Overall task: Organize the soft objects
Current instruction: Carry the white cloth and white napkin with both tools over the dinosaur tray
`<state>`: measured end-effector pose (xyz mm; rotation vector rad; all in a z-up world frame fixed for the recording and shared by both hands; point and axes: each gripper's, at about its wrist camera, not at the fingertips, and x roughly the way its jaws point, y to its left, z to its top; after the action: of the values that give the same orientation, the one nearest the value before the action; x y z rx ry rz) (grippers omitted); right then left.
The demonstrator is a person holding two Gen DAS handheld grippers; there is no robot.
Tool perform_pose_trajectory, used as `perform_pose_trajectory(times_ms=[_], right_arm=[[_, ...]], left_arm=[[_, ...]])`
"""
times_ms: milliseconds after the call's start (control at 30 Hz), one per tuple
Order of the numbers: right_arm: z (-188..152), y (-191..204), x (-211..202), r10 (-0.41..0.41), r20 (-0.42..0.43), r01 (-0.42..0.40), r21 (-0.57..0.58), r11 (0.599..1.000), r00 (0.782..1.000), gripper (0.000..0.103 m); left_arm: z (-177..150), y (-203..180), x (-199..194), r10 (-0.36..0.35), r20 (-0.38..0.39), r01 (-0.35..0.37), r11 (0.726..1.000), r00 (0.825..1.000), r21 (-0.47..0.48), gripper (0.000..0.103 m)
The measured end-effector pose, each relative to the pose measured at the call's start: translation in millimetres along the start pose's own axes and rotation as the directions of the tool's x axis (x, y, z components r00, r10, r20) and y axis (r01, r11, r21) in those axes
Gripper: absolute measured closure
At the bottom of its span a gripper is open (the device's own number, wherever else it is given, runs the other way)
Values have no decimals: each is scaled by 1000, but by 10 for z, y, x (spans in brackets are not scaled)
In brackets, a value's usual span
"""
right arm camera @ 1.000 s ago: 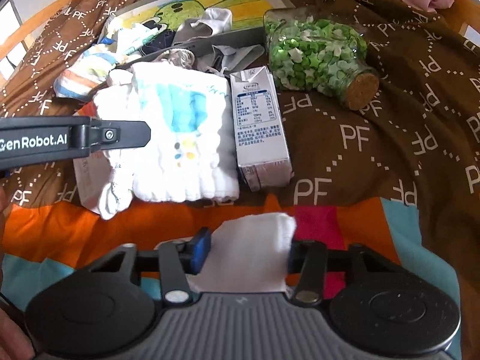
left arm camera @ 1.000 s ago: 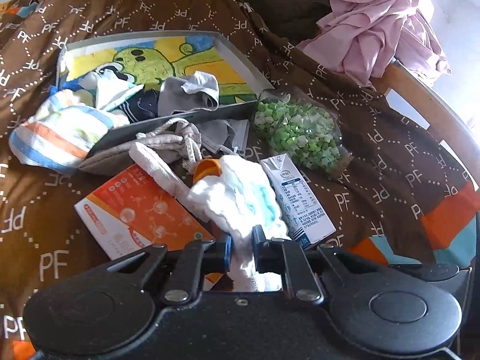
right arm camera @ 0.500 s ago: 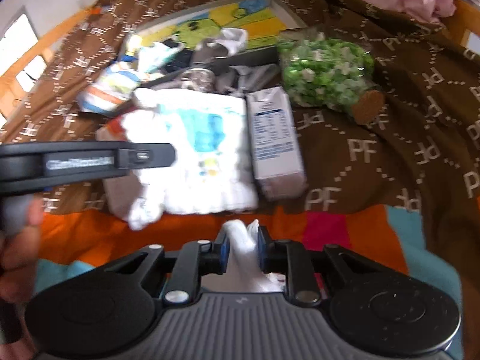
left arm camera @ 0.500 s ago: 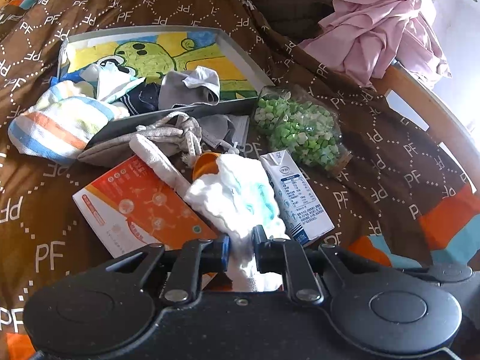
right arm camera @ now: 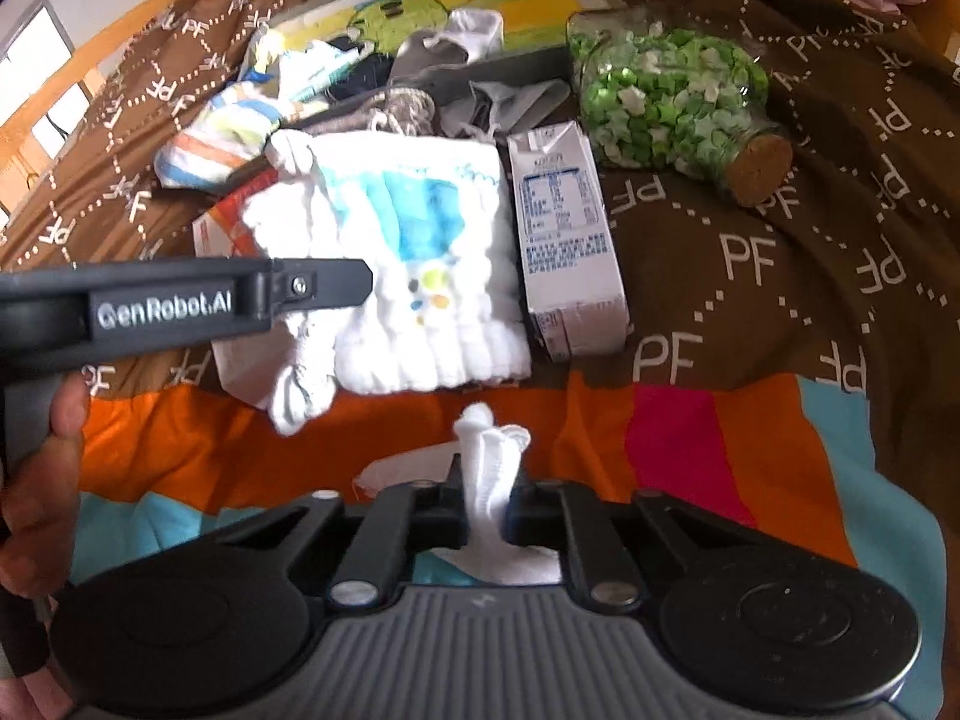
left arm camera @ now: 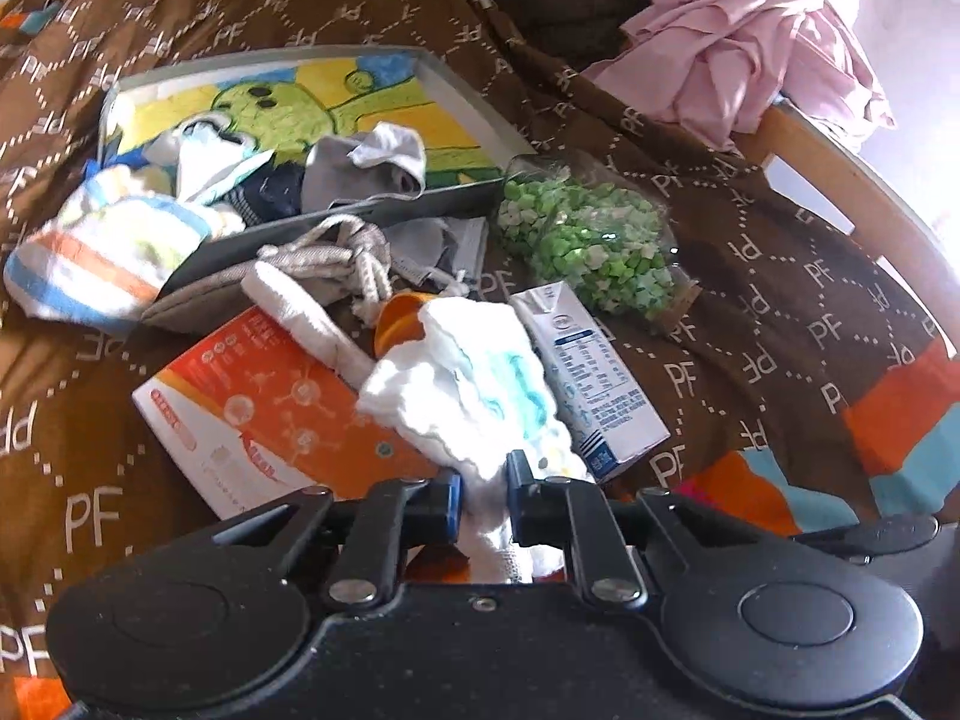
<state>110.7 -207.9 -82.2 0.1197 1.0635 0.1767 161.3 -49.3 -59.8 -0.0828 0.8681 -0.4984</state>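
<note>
My left gripper [left arm camera: 485,480] is shut on the near edge of a white towel with a blue print [left arm camera: 468,372], which lies across an orange box. In the right wrist view that towel [right arm camera: 414,252] lies spread flat, with the left gripper's fingers [right arm camera: 318,285] over its left side. My right gripper [right arm camera: 486,504] is closing its jaws on a small white cloth [right arm camera: 489,456], which stands bunched up between the pads over the striped blanket. A grey tray with a cartoon print [left arm camera: 468,102] holds a grey sock [left arm camera: 360,165] and other small garments. A striped sock [left arm camera: 102,258] hangs over the tray's left corner.
A milk carton [left arm camera: 591,378] lies right of the towel, with a corked jar of green paper stars [left arm camera: 588,246] behind it. An orange box [left arm camera: 264,414] and a drawstring pouch [left arm camera: 288,276] sit left. Pink clothing [left arm camera: 750,42] lies by the wooden bed rail [left arm camera: 840,180]. A hand [right arm camera: 36,480] holds the left gripper.
The right gripper's jaws have closed on the white cloth, which lay flat between them and now stands bunched. The left gripper still grips the towel in much the same place.
</note>
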Motion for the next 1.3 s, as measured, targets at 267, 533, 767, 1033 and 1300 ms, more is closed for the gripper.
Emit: perform_pose_trajectory(times_ms=[267,533,767,1033,1300], right_arm=[[56,-51,-188,22,139,-25,19,1000,990,96],[60,49,-479,-35,347,54,-47,997,937,97],[17,126,-732,-35,516,96,-92,991,856,96],[338,154,-990,39,688,73,-133,988,725,96],[1324,119,-531,59,722,55,-134,989,690,96]], left_arm=[[-52,-211,-253,90,128,-108,985,988,138,93],[-66,-276,-638,114,298,-161,978,948,135,93],[-41,-311,-925,81,413,-128,988,907,89,93],[284,-201,-991,79,496,-141,986,865,90,93],[898,185,-661,121,554,-202,975,823,88,93]])
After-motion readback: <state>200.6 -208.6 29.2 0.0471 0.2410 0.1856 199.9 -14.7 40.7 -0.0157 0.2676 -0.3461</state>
